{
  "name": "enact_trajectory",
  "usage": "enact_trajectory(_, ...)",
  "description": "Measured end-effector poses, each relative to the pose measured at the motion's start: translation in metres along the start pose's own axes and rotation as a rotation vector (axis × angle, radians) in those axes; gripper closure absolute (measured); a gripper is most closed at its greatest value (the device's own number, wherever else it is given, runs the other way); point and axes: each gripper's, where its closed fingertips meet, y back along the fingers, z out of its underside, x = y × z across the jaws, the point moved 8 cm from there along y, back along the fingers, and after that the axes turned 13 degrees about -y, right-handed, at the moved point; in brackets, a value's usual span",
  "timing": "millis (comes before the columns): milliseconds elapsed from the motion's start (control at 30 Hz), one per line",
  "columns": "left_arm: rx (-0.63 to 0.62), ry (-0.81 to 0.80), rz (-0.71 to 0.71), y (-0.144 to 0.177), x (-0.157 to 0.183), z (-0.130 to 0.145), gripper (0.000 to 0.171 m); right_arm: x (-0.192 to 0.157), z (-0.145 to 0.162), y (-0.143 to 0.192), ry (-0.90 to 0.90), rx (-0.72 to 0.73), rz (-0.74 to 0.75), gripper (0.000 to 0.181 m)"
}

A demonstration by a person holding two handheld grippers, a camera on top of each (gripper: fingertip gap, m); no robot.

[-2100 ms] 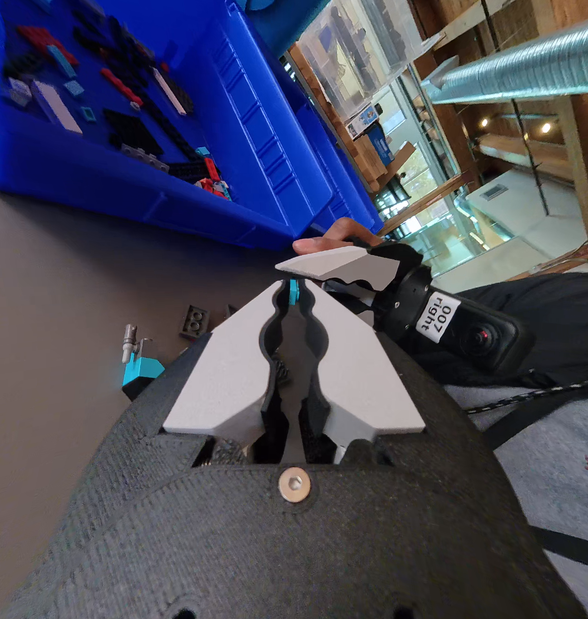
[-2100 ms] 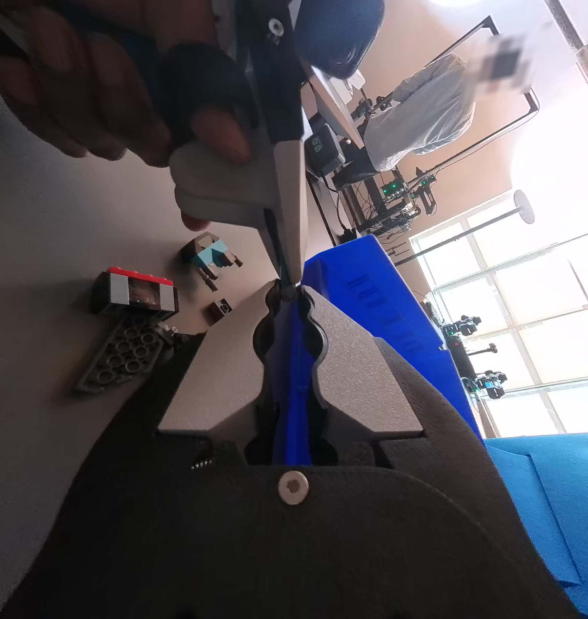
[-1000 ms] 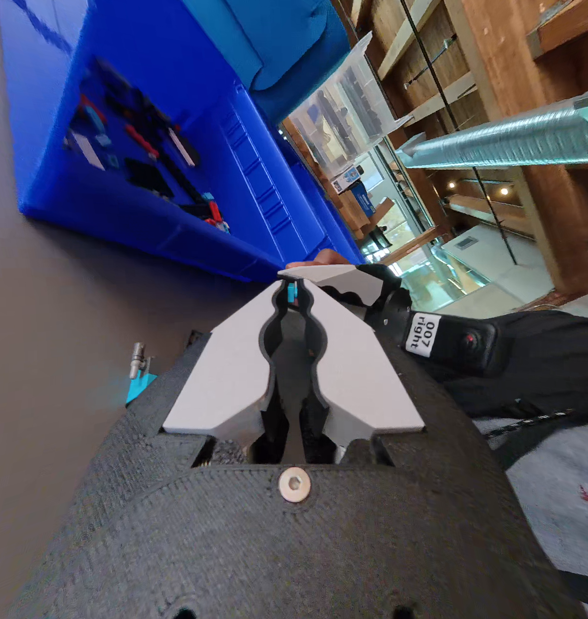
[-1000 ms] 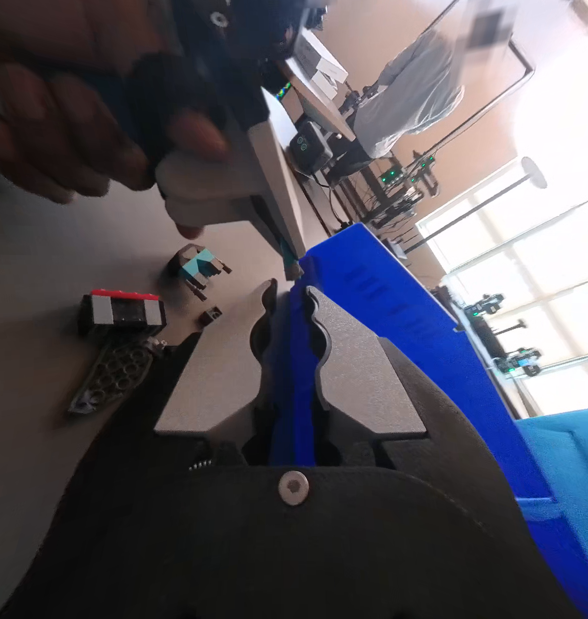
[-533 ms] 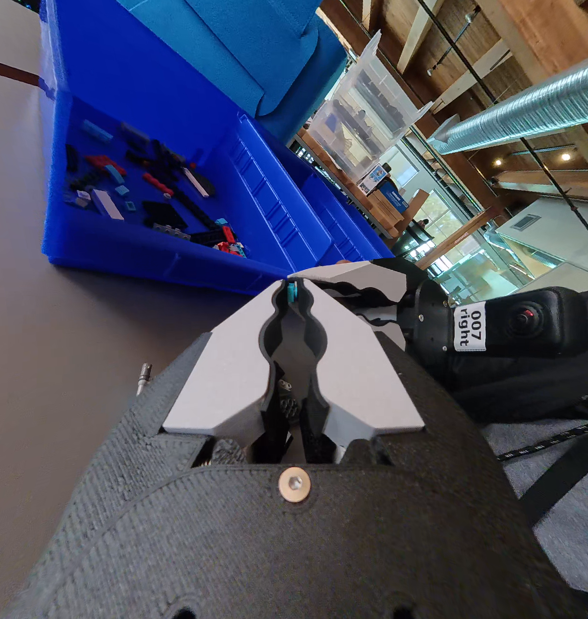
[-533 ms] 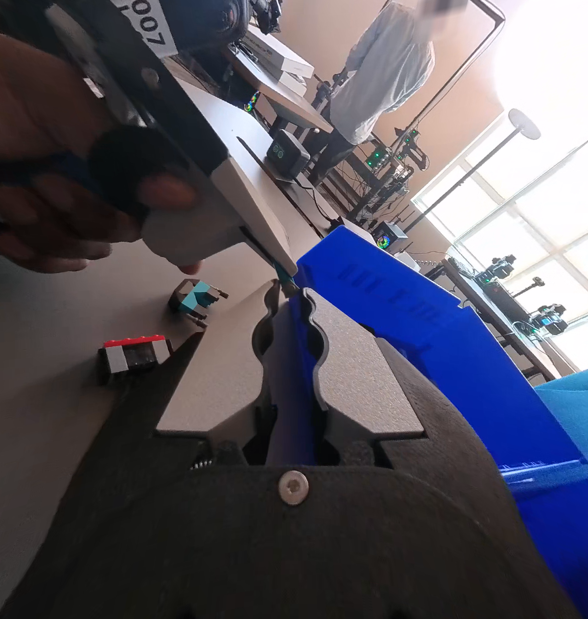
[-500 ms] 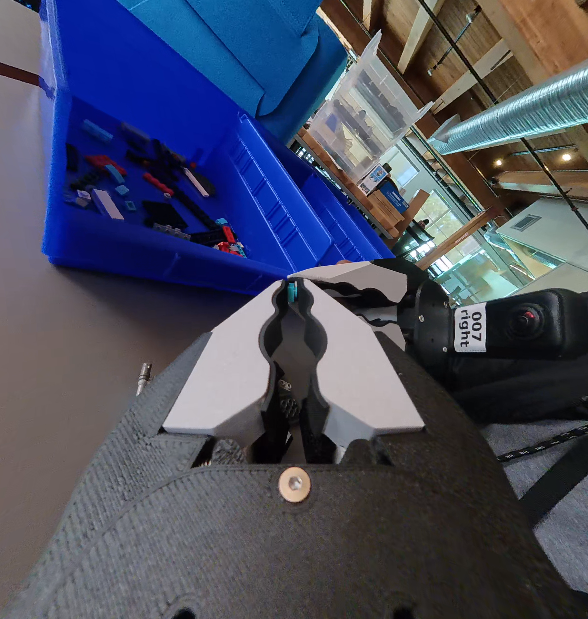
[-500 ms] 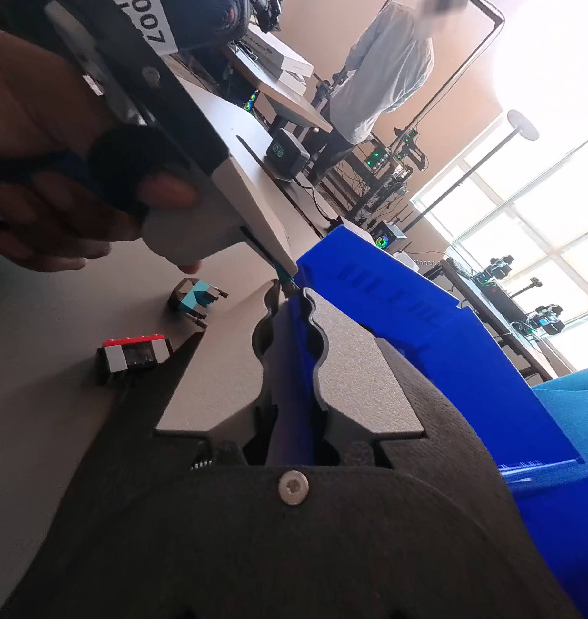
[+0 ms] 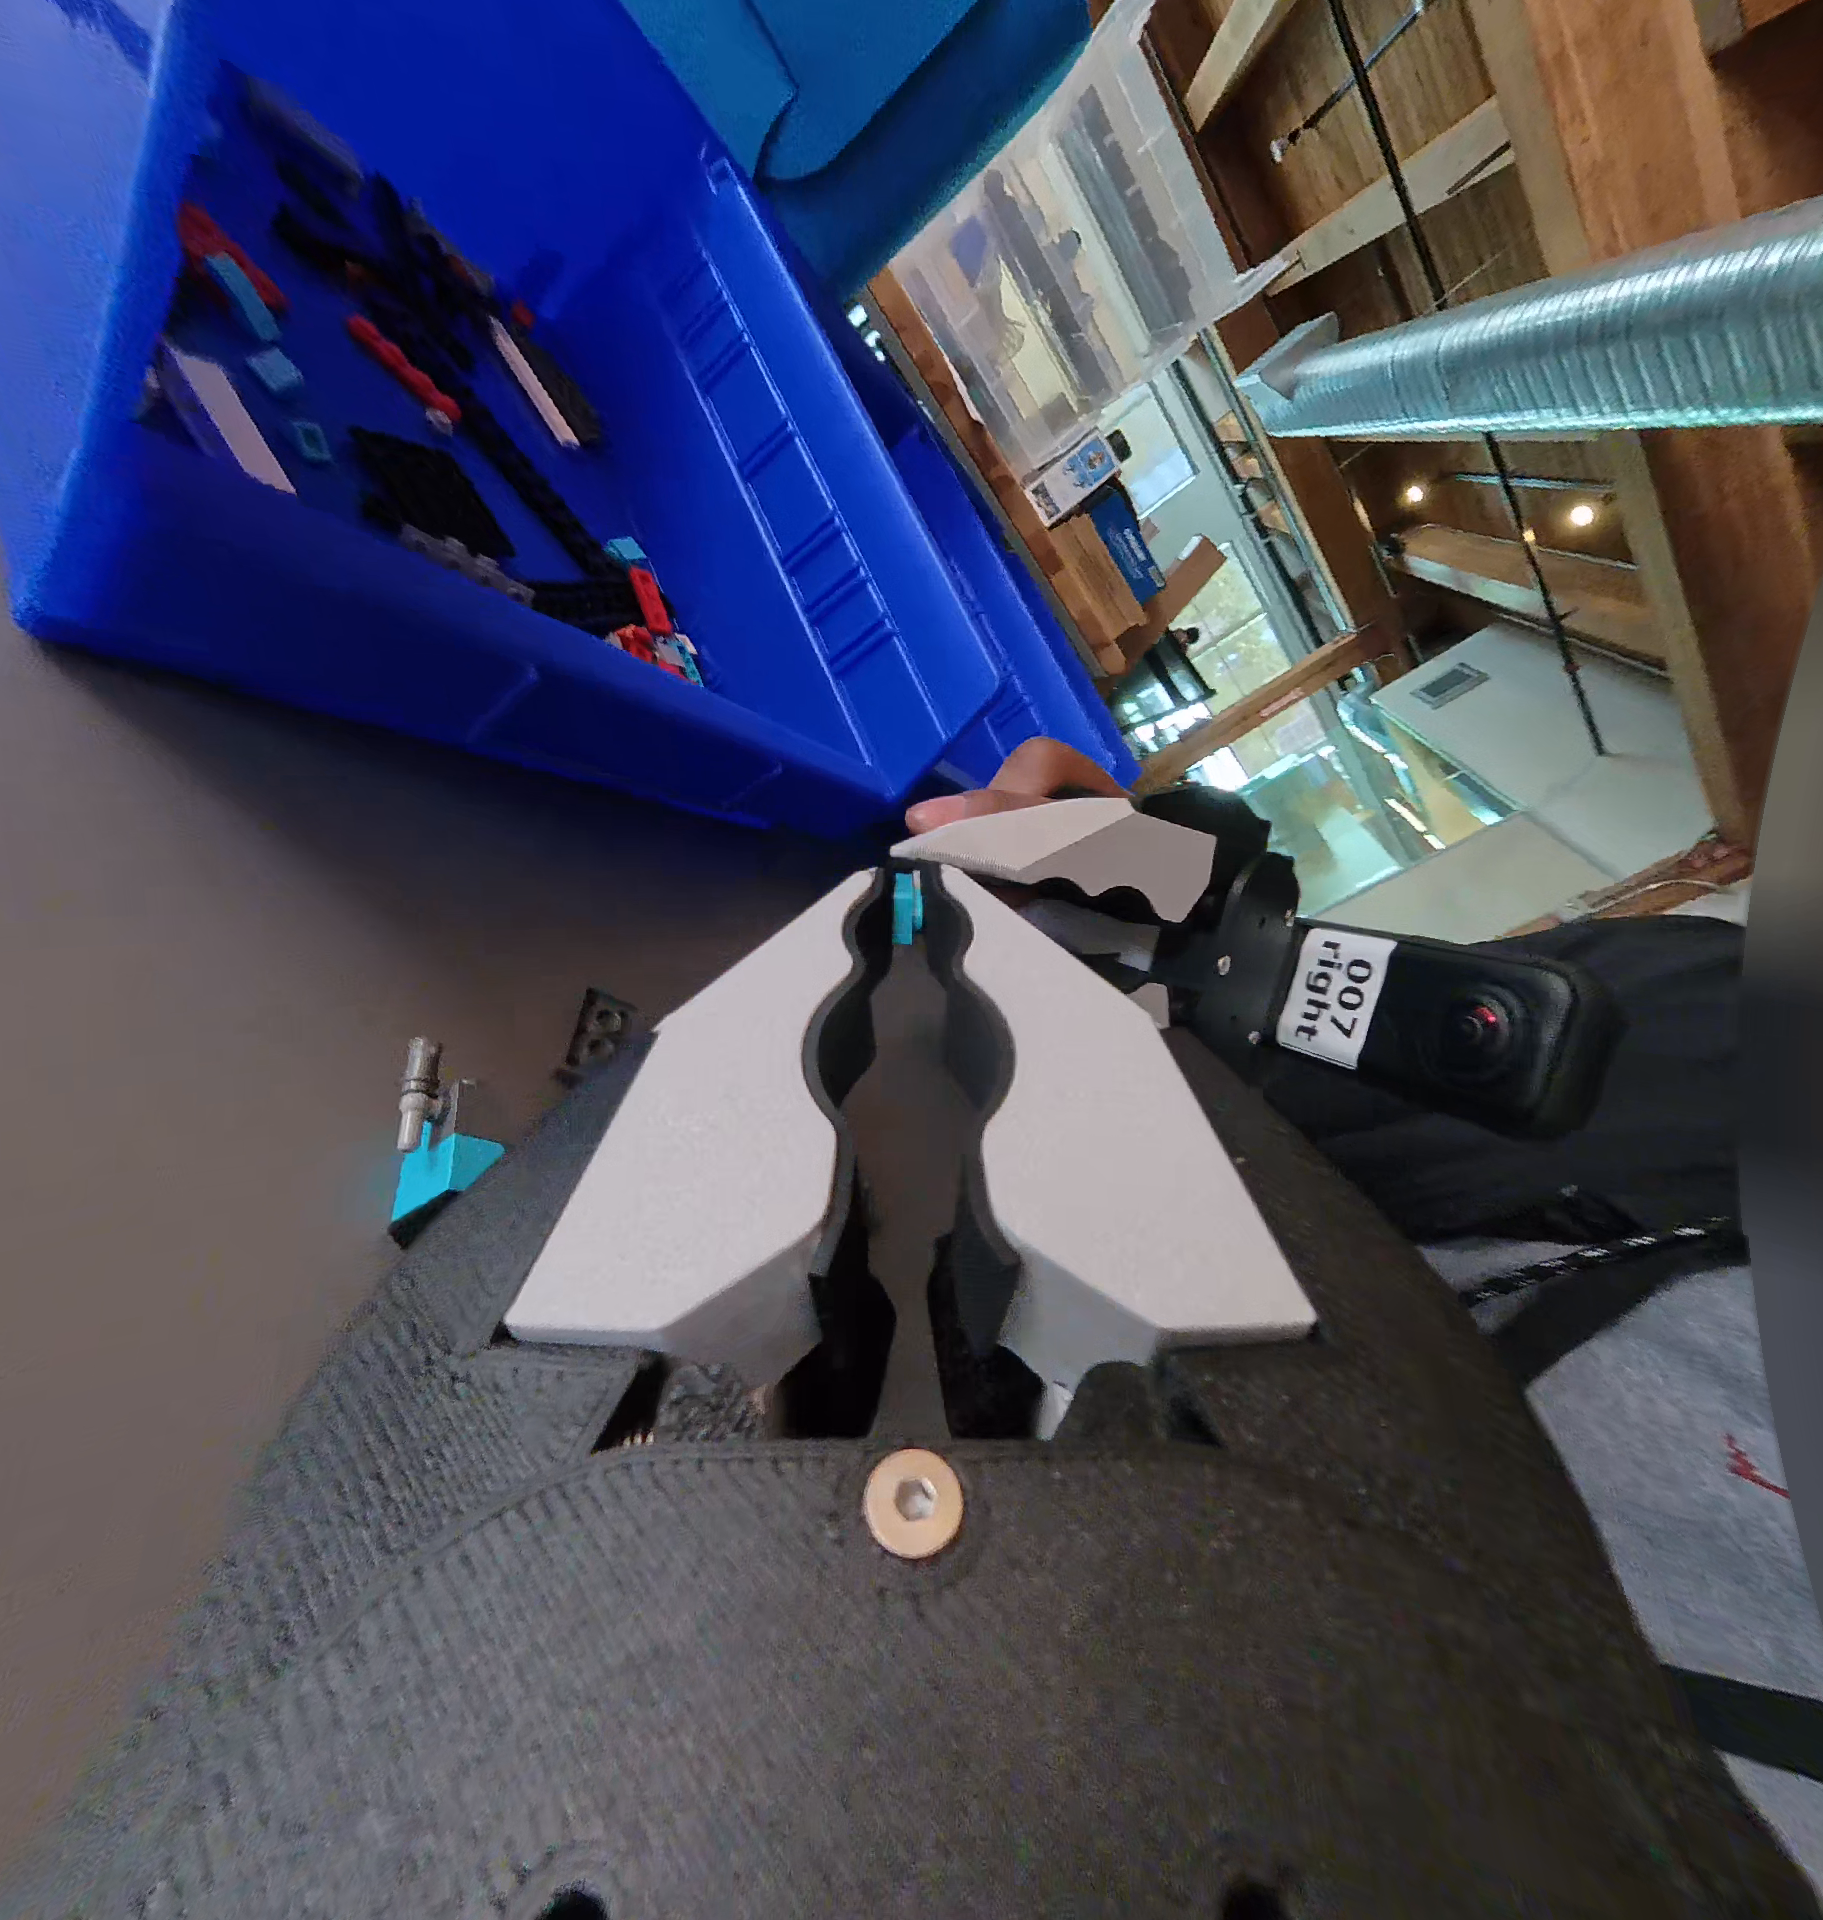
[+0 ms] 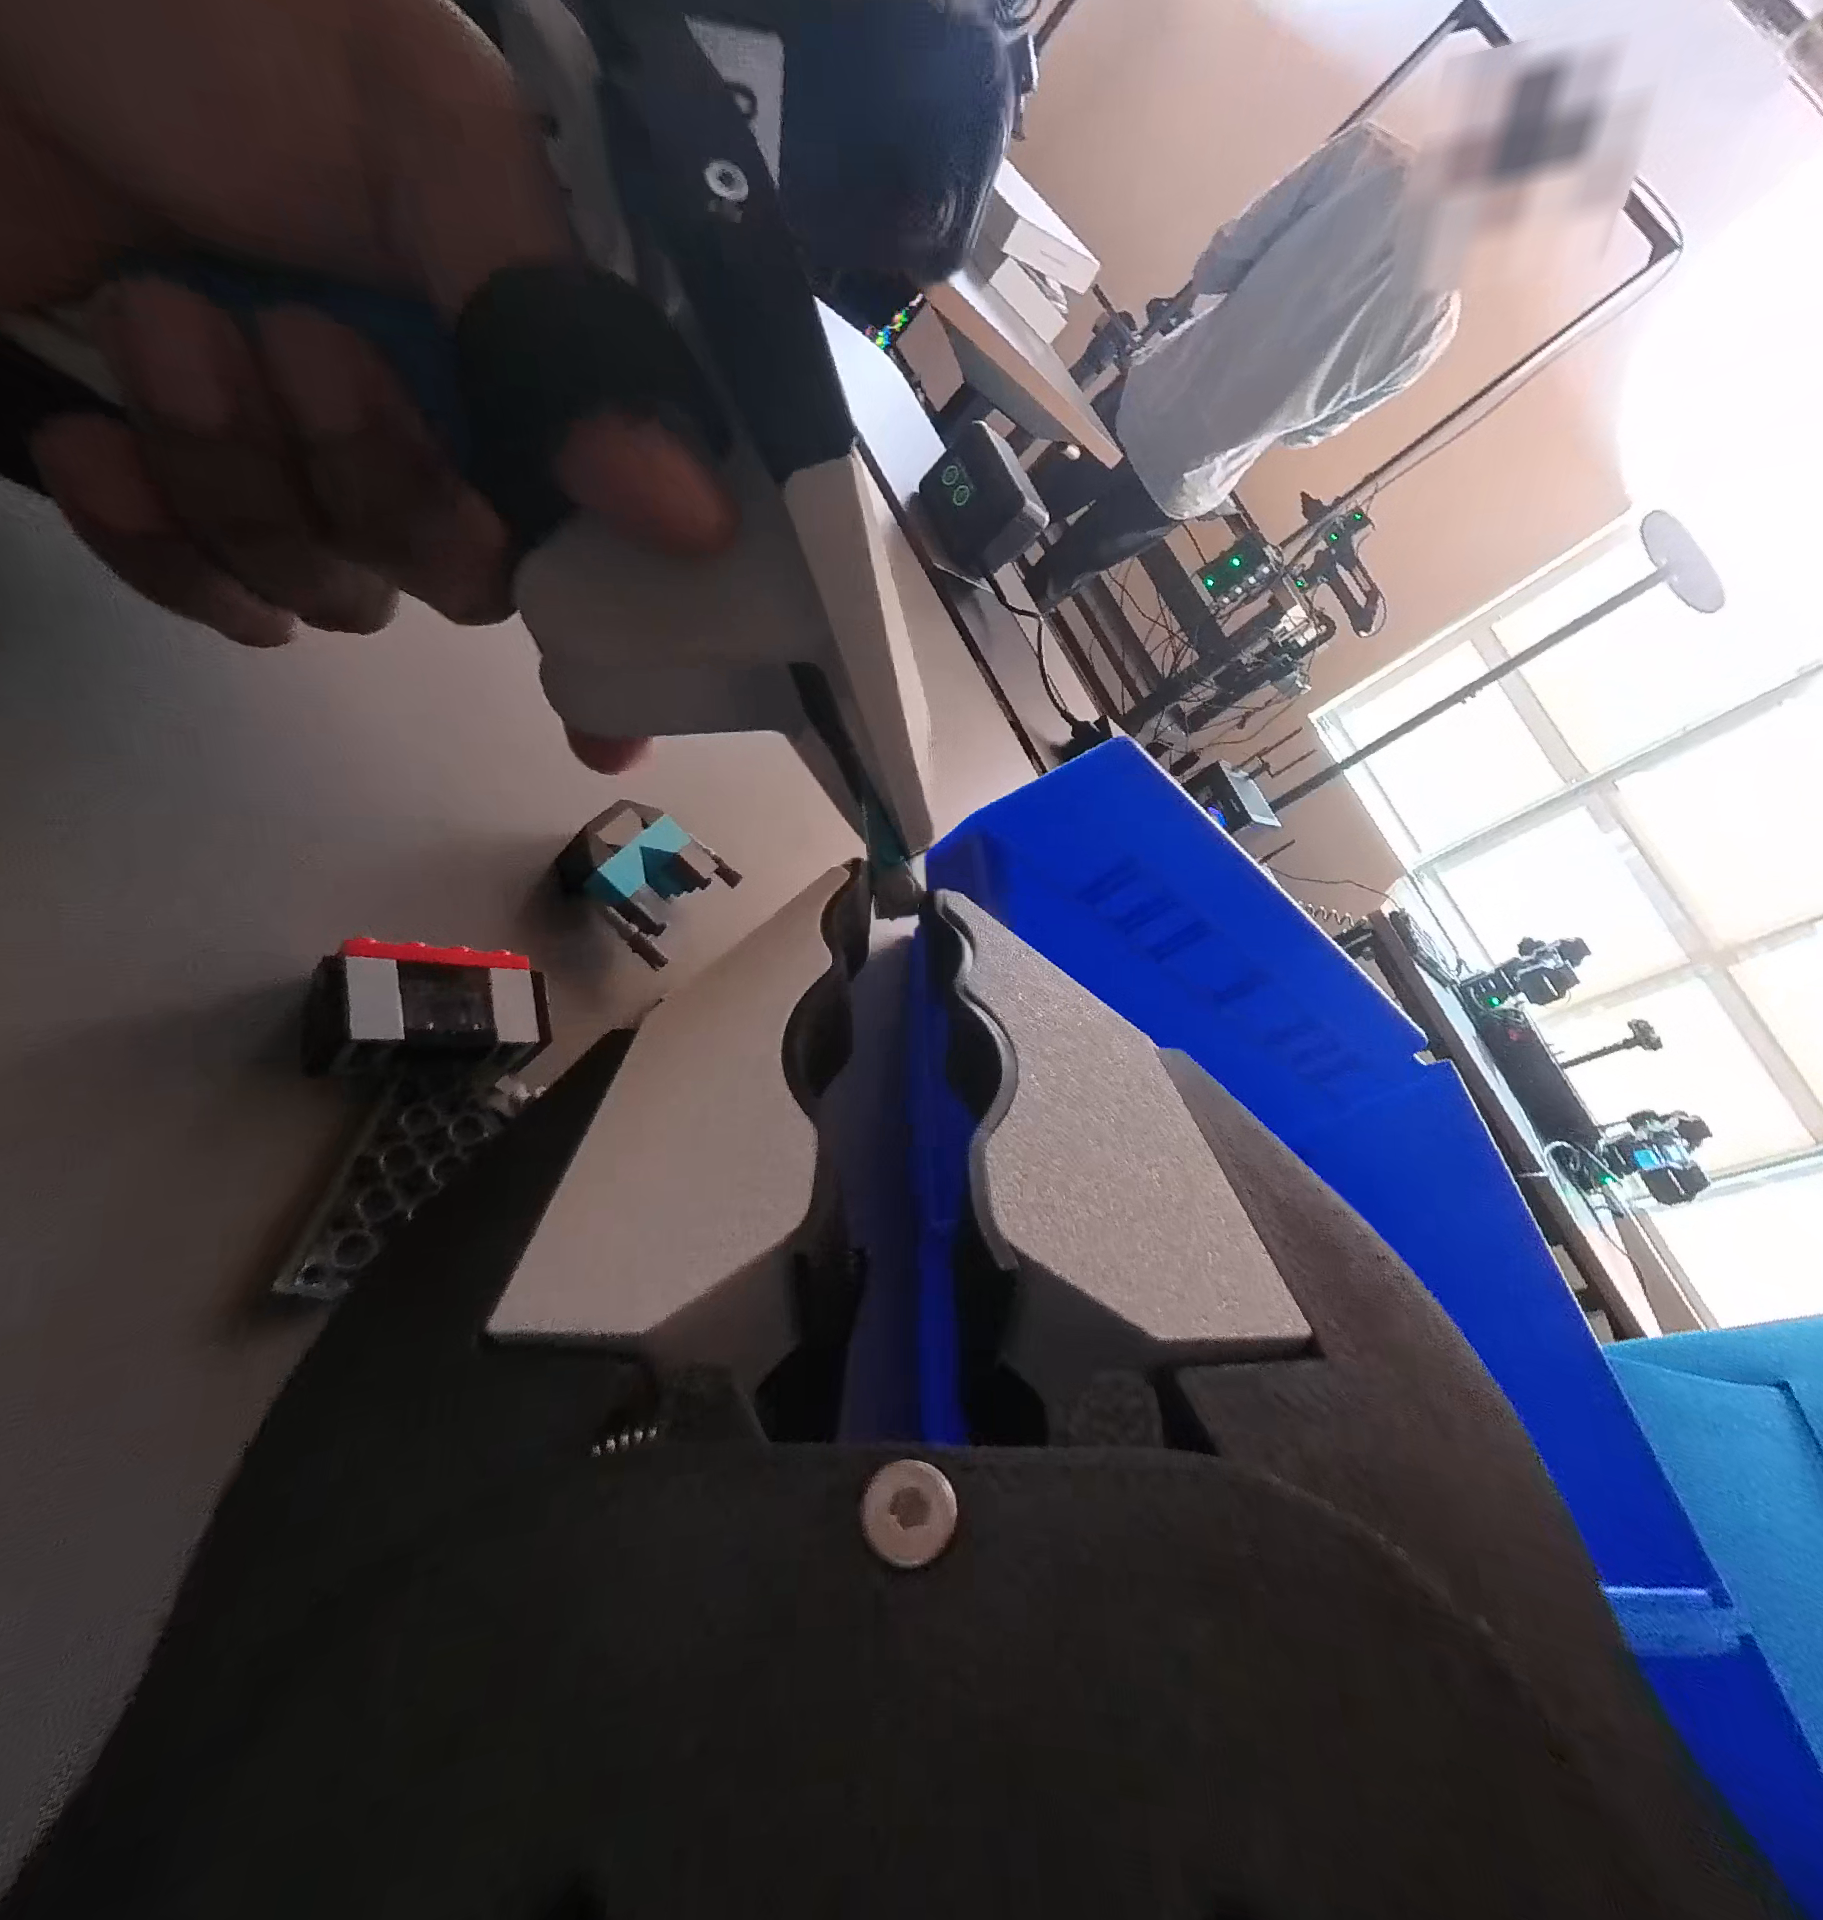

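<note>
My left gripper (image 9: pixel 905 883) is shut on a small thin teal piece (image 9: pixel 904 920), held above the dark table. My right gripper (image 9: pixel 912 847) meets it tip to tip from the right. In the right wrist view, my right gripper (image 10: pixel 893 891) is narrowed onto the lower end of the same teal piece (image 10: pixel 883 844). That piece hangs from the left gripper (image 10: pixel 891 831), which a hand (image 10: pixel 263 312) holds. Both grippers are next to the near wall of the blue bin (image 9: pixel 367 644).
The blue bin (image 10: pixel 1250 987) holds several loose bricks. On the table lie a teal-and-black assembly with a grey pin (image 9: pixel 439 1164), also in the right wrist view (image 10: pixel 637 868), a red, white and black block (image 10: pixel 424 1003), a grey studded plate (image 10: pixel 387 1184) and a small dark brick (image 9: pixel 603 1032). A person (image 10: pixel 1291 312) stands far off. Less than 4 cm separates the two grippers' tips. The grey studded plate (image 10: pixel 387 1184) lies around 10 cm away from my right fingertips.
One second ago the right gripper's jaws stood wider, just below the teal piece. They have since narrowed and come onto it. The left gripper has kept its hold and both views have tilted.
</note>
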Motion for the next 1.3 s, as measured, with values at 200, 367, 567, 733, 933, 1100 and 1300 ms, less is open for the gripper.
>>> enact_trajectory(200, 0.021, 0.116, 0.105, 0.001, -0.002, 0.001, 0.166, 0.003, -0.003, 0.003, 0.002, 0.037, -0.048, 0.170)
enact_trajectory(367, -0.002, -0.030, 0.010, -0.001, 0.001, 0.000, 0.166, 0.003, 0.000, 0.001, -0.059, 0.012, -0.039, 0.170)
enact_trajectory(567, -0.055, -0.240, -0.060, -0.002, 0.008, -0.003, 0.166, 0.006, 0.000, 0.001, -0.119, 0.001, -0.074, 0.171)
enact_trajectory(733, -0.093, -0.372, -0.075, -0.002, 0.010, -0.003, 0.165, 0.009, 0.001, 0.001, -0.225, -0.006, -0.151, 0.171)
enact_trajectory(933, -0.114, -0.487, -0.083, -0.002, 0.014, -0.004, 0.164, 0.013, 0.001, 0.003, -0.332, -0.002, -0.209, 0.171)
enact_trajectory(1100, -0.130, -0.549, -0.088, -0.002, 0.015, -0.003, 0.164, 0.015, 0.002, 0.003, -0.396, -0.006, -0.247, 0.171)
enact_trajectory(1300, -0.141, -0.615, -0.090, -0.001, 0.018, -0.003, 0.164, 0.017, 0.003, 0.003, -0.474, -0.002, -0.293, 0.171)
